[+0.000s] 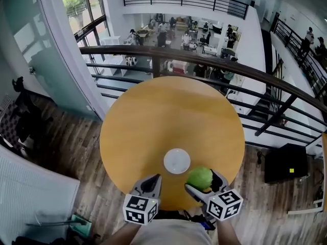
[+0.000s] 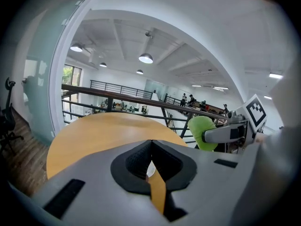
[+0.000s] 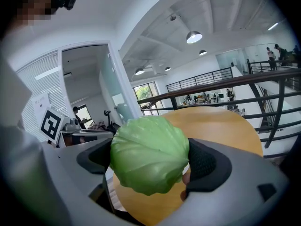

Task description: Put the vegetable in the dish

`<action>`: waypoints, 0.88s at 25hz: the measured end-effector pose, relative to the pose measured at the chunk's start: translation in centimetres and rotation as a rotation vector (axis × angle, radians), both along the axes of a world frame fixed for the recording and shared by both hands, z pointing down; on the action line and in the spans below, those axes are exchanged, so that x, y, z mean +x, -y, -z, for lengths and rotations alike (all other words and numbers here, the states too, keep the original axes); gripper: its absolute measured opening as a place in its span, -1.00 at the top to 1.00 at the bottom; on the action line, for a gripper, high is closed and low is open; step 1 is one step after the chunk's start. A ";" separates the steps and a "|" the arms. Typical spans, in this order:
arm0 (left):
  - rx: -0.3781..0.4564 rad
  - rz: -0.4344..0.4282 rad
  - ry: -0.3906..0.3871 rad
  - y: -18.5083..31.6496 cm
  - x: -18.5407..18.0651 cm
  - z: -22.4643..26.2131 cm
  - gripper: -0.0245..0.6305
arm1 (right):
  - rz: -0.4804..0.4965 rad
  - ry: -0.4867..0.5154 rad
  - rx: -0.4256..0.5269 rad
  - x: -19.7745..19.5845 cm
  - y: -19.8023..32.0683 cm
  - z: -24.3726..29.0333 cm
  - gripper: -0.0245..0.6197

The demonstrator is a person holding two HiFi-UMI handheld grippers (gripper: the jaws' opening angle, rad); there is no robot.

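A green cabbage [image 1: 199, 177] is held above the near edge of the round wooden table [image 1: 153, 121], just right of a small white dish [image 1: 177, 161]. My right gripper [image 1: 205, 180] is shut on the cabbage [image 3: 149, 154], which fills the space between the black pads in the right gripper view. My left gripper [image 1: 151, 181] hovers at the table's near edge, left of the dish, with its jaws shut and nothing in them [image 2: 151, 155]. The left gripper view also shows the cabbage [image 2: 203, 132] and the right gripper at the right.
The table stands against a dark balcony railing [image 1: 214, 60] with an open office floor far below. Wood flooring [image 1: 66, 152] surrounds the table. A black box [image 1: 286, 163] sits on the floor at the right and a white panel [image 1: 30, 193] at the left.
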State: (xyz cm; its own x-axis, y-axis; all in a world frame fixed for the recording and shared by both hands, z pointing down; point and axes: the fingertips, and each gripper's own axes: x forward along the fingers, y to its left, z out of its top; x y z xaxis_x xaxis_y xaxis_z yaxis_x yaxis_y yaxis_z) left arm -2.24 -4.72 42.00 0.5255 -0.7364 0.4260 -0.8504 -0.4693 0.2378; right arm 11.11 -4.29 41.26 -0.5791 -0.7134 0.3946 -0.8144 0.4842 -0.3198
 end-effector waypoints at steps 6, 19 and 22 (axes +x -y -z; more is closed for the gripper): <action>-0.013 -0.035 -0.004 1.5 0.2 -0.1 0.86 | -0.044 -0.008 -0.028 0.4 0.5 -0.6 -0.56; -0.060 -0.053 -0.006 4.7 0.2 -3.1 0.86 | -0.032 -0.071 -0.090 -0.6 3.6 -4.3 -0.56; -0.076 -0.057 -0.005 5.2 0.3 -4.3 0.86 | -0.026 -0.083 -0.106 -0.9 4.5 -5.6 -0.56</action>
State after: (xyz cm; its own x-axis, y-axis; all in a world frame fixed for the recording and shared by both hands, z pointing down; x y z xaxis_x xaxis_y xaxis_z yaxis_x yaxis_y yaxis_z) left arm -1.92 -9.90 46.26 0.5683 -0.6710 0.4763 -0.8213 -0.4977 0.2788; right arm 10.22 -8.75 46.83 -0.5230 -0.6796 0.5144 -0.8522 0.4293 -0.2991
